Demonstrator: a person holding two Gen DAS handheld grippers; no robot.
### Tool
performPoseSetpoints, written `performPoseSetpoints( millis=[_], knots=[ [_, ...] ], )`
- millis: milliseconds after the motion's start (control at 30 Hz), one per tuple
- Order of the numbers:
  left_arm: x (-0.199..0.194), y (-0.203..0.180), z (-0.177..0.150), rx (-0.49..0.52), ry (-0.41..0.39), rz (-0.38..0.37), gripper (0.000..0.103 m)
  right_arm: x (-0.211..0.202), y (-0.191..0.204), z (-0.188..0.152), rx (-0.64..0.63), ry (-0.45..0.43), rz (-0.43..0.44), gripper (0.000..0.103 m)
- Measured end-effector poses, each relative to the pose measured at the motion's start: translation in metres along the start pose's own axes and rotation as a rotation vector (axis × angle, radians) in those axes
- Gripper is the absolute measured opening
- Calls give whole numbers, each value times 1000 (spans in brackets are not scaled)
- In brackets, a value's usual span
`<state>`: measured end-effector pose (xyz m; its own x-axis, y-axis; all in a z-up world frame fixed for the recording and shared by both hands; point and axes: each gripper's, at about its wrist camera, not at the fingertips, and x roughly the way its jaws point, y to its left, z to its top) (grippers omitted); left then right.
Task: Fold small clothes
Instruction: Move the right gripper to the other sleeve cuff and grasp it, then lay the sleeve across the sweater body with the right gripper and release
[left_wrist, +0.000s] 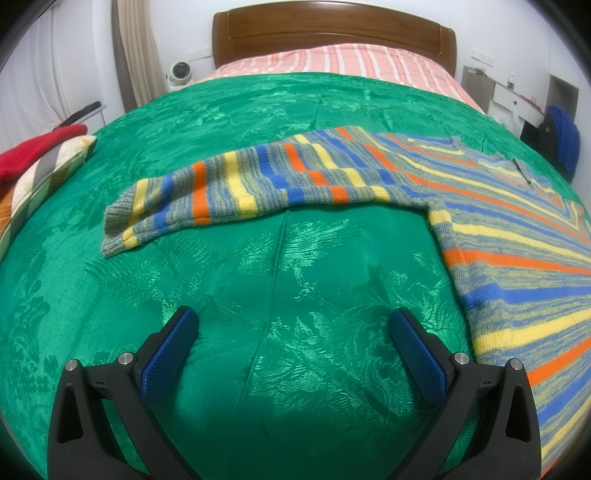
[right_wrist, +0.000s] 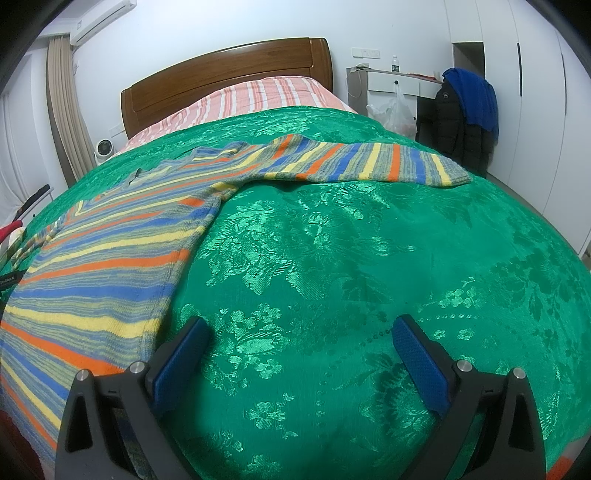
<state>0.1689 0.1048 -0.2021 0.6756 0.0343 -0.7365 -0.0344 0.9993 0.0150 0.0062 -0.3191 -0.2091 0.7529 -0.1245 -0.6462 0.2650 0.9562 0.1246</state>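
The striped knit sweater (left_wrist: 517, 229) lies flat on the green bedspread (left_wrist: 258, 277), 2 sleeves outstretched, soft and limp, best pinched at cuff or hem; left gripper (left_wrist: 293, 332) and right gripper (right_wrist: 301, 341) hover empty, jaws spread.

Bed (left_wrist: 332, 26) under green bedspread (left_wrist: 258, 277), striped sweater (left_wrist: 517, 258) spread flat.

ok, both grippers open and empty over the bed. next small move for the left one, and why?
Probably bring the left gripper forward to the cuff of the spread sleeve and close on it. The striped sweater lies flat on the green bedspread with both sleeves out and no fold made. That cuff is the loose end nearest its open jaws. The right gripper is also open and holds nothing.
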Motion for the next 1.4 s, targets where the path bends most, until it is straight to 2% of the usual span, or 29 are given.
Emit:
performPoseSetpoints(
  millis=[300, 400, 500, 567, 633, 700, 733, 767, 867, 967, 1033, 1100, 1133, 1167, 1200, 1233, 1300, 1400],
  knots=[
    [0, 0, 0, 0, 0, 0, 103, 0, 0, 0, 0, 1, 2, 100],
    [0, 0, 0, 0, 0, 0, 103, -5, -1, 9, 4, 34, 24, 99],
    [0, 0, -1, 0, 0, 0, 103, -18, -32, 33, 169, 4, 153, 98],
    [0, 0, 0, 0, 0, 0, 103, -16, -74, 60, 329, -7, 241, 98],
    [0, 0, -1, 0, 0, 0, 103, -7, -110, 80, 438, -16, 255, 98],
    [0, 0, 0, 0, 0, 0, 103, 6, -157, 98, 567, -26, 213, 92],
    [0, 0, 0, 0, 0, 1, 103, 13, -175, 104, 613, -24, 201, 91],
    [0, 0, 0, 0, 0, 1, 103, 28, -195, 109, 673, 11, 217, 90],
    [0, 0, 0, 0, 0, 0, 103, 62, -226, 107, 821, 109, 282, 82],
    [0, 0, 0, 0, -1, 1, 103, 85, -239, 110, 895, 121, 335, 77],
    [0, 0, 0, 0, 0, 1, 103, 95, -244, 115, 908, 121, 368, 69],
    [0, 0, 0, -3, 0, -3, 103, 109, -243, 118, 912, 133, 405, 53],
    [0, 0, -1, -5, 1, -5, 103, 116, -239, 119, 894, 148, 396, 48],
    [0, 0, 1, -4, 1, -5, 103, 120, -236, 122, 869, 160, 387, 34],
    [0, 1, 1, -4, 1, -4, 103, 123, -236, 123, 847, 173, 367, 13],
    [0, 1, 1, -5, 1, -6, 103, 124, -234, 124, 828, 183, 341, 4],
    [0, 0, 1, -6, 0, -7, 103, 112, -225, 135, 773, 152, 302, 4],
    [0, 1, 1, -8, -6, -9, 103, 82, -184, 175, 606, 95, 338, 4]
  ],
)
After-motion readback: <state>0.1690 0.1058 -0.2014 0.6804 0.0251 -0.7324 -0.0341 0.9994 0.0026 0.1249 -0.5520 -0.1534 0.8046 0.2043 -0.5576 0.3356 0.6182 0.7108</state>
